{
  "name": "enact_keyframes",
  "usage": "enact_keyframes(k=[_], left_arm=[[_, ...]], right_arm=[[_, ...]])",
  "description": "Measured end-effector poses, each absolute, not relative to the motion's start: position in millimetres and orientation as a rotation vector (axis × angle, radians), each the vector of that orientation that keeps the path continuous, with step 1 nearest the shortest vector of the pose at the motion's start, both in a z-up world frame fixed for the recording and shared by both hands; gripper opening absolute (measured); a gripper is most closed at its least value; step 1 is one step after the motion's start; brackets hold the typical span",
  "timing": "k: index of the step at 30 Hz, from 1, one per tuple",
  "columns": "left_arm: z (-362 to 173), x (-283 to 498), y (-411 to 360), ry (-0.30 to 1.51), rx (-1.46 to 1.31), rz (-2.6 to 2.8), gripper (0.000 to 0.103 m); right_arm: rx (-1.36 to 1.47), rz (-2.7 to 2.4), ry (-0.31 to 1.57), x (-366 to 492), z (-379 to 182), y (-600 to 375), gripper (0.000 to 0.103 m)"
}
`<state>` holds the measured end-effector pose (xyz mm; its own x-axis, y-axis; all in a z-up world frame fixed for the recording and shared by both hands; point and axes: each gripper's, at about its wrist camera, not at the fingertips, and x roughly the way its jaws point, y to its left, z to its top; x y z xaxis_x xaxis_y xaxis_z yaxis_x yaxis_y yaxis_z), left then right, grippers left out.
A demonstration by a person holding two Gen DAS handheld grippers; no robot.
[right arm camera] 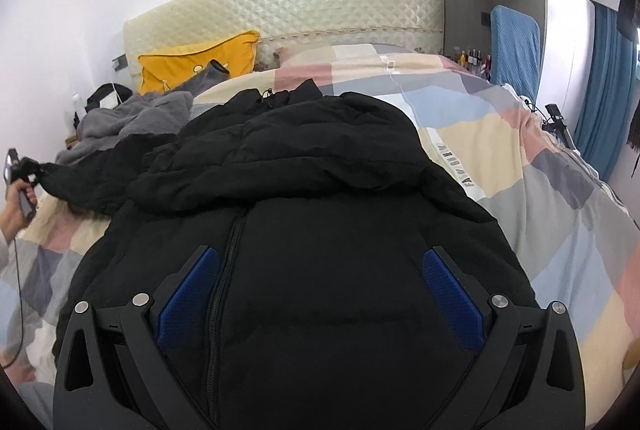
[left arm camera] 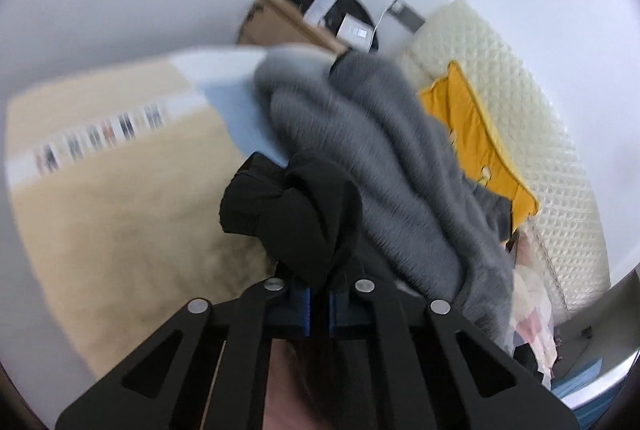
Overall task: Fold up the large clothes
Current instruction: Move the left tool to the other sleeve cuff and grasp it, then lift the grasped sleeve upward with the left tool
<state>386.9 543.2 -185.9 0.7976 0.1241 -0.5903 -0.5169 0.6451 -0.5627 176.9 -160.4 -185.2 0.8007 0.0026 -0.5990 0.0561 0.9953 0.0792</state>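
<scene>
Left tongs (left arm camera: 318,304) clamped on black jacket (right arm camera: 304,213) sleeve at lower centre, right tongs (right arm camera: 318,284) spread wide above jacket front, patchwork bed (right arm camera: 520,165) beneath.

The left wrist view looks along its closed fingers from very close, black jacket (left arm camera: 288,213) fabric filling the space just ahead. The right wrist view sits above the jacket (right arm camera: 304,230), facing the headboard (right arm camera: 288,5) far ahead. Both share the yellow pillow (left arm camera: 476,141) (right arm camera: 200,63).
</scene>
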Motion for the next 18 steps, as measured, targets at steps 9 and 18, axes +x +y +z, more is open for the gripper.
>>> enact_keyframes(k=[9,18], left_arm=[[-89.5,356.4,507.1,0.491,-0.611,0.375,0.005],[-17.4,339.0,448.4,0.489,-0.463,0.354,0.005]], right_arm=[[0.069,0.039,0.622,164.0,-173.4,-161.2,0.103],[0.093,0.087,0.586,151.1,-161.6,-174.4,0.103]])
